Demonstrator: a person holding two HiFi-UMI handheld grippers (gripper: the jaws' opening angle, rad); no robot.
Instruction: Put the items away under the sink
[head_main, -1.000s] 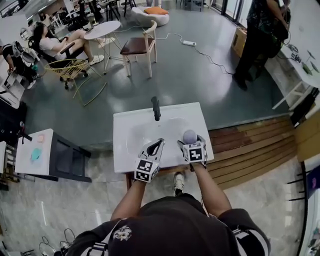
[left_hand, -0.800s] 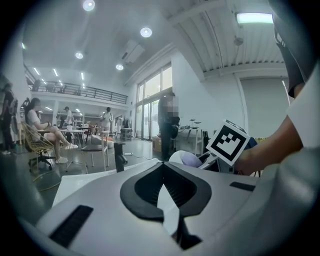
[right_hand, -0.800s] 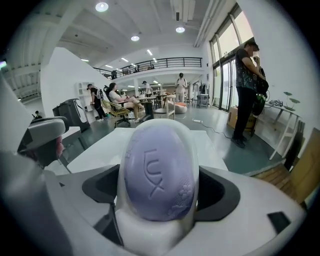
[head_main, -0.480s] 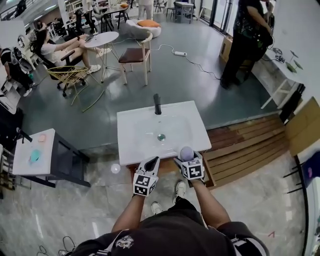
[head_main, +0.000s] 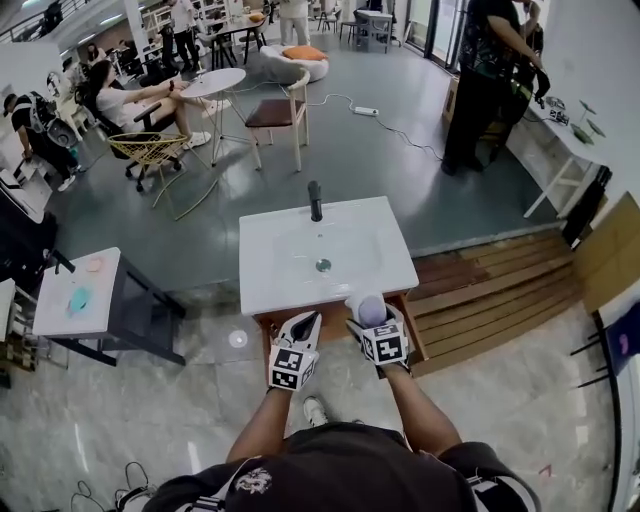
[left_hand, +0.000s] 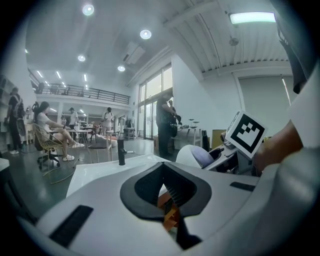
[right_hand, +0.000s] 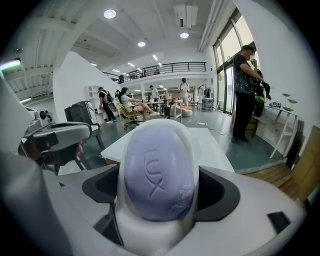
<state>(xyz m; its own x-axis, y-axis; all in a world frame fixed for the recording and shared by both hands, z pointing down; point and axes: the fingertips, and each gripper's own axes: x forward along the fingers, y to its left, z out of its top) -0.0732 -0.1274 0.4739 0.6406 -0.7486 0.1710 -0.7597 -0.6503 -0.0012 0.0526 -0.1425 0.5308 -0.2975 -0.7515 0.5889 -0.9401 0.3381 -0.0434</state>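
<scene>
Near the sink (head_main: 262, 292), the right tool (head_main: 371, 311) clamps a purple soap (right_hand: 156, 167); the left tool (head_main: 308, 322) seems closed, empty.

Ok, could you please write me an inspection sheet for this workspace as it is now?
Surface: white sink bare, only the black faucet on it.
Job's things: purple soap bar in a white dish, held.
Clutter: nothing seen on the sink.
Grippers: right gripper shut on the soap bar; left gripper shut, empty.
Cables: white power strip with a cable across the floor.
Surroundings: people seated at left, a standing person at right, chairs, side table.
</scene>
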